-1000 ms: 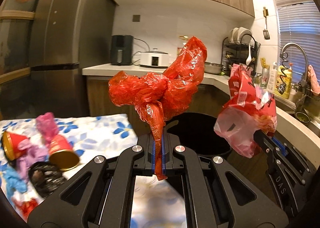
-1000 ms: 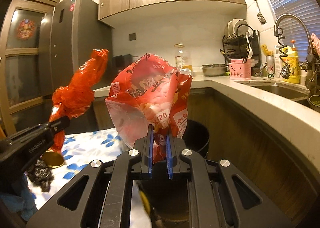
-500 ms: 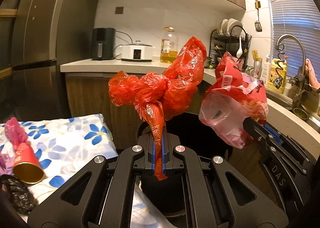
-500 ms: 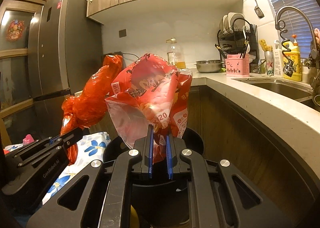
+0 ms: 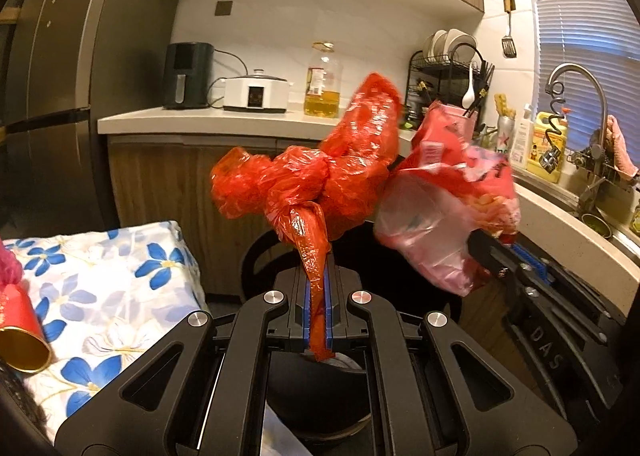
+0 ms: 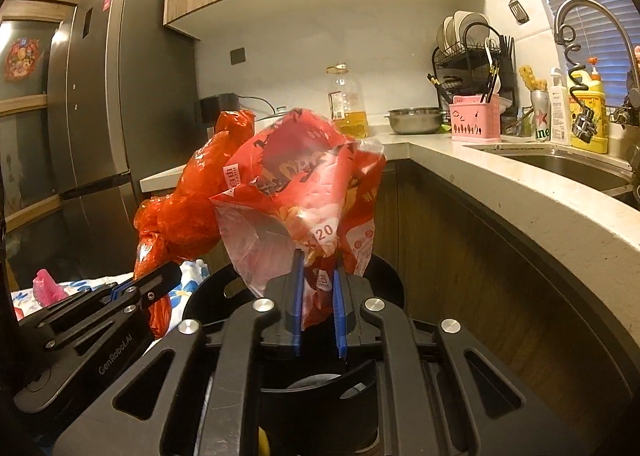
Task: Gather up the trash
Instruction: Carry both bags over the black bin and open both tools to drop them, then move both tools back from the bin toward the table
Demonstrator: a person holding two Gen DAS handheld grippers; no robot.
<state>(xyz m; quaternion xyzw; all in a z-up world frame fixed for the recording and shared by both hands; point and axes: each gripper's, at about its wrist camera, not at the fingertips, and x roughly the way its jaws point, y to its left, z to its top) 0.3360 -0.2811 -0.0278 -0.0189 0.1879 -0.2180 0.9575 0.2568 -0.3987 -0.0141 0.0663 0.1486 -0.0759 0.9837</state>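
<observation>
My left gripper is shut on a knotted red plastic bag, held upright over a black trash bin. My right gripper is shut on a red and clear snack wrapper, also over the bin, whose rim shows below the fingers. The wrapper also shows in the left wrist view, right of the red bag and touching it. The red bag shows in the right wrist view on the left.
A floral-cloth table at left carries a red and gold paper cup and pink trash. A curved counter with sink, dish rack and bottles runs at right. A fridge stands at left.
Both grippers have moved right from the table to above the black bin, each still holding its trash. The two pieces have come closer together.
</observation>
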